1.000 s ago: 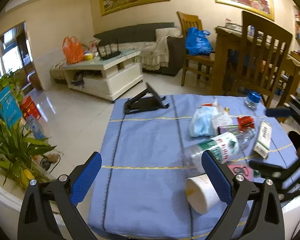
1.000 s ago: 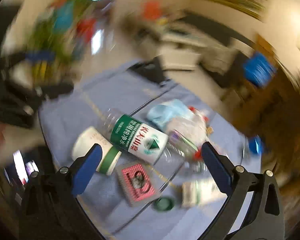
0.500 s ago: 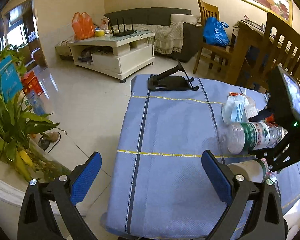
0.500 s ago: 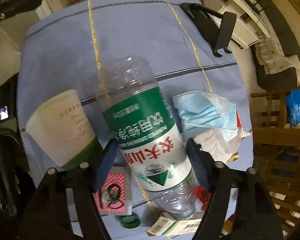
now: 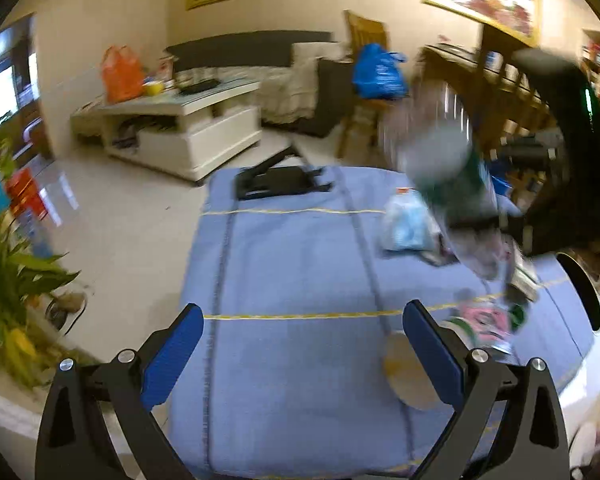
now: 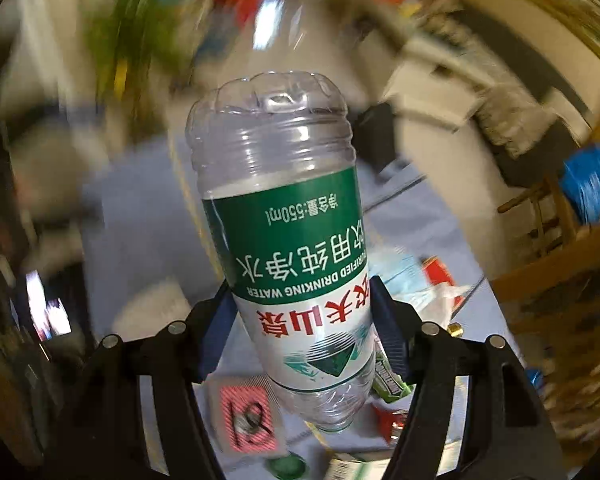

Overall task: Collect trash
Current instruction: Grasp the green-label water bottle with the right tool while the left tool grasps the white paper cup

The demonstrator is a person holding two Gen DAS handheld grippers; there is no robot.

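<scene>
My right gripper (image 6: 300, 320) is shut on a clear plastic water bottle (image 6: 280, 216) with a green label, held off the table with its base pointing away from me. The bottle shows blurred in the left wrist view (image 5: 444, 168), raised above the blue tablecloth (image 5: 292, 264). My left gripper (image 5: 300, 356) is open and empty over the near part of the table. On the cloth lie a paper cup (image 5: 408, 376), a blue face mask (image 5: 404, 228), a pink packet (image 6: 248, 420), a green cap (image 6: 288, 466) and a green-and-white packet (image 6: 388, 376).
A black stand (image 5: 280, 180) lies at the table's far edge. Potted plants (image 5: 8, 280) stand at the left. A white coffee table (image 5: 172, 128), a dark sofa (image 5: 252, 60) and wooden chairs (image 5: 496, 92) lie beyond. Both views are motion-blurred.
My right gripper has lifted the water bottle off the table and swung it upward. The left gripper has stayed open and shifted slightly.
</scene>
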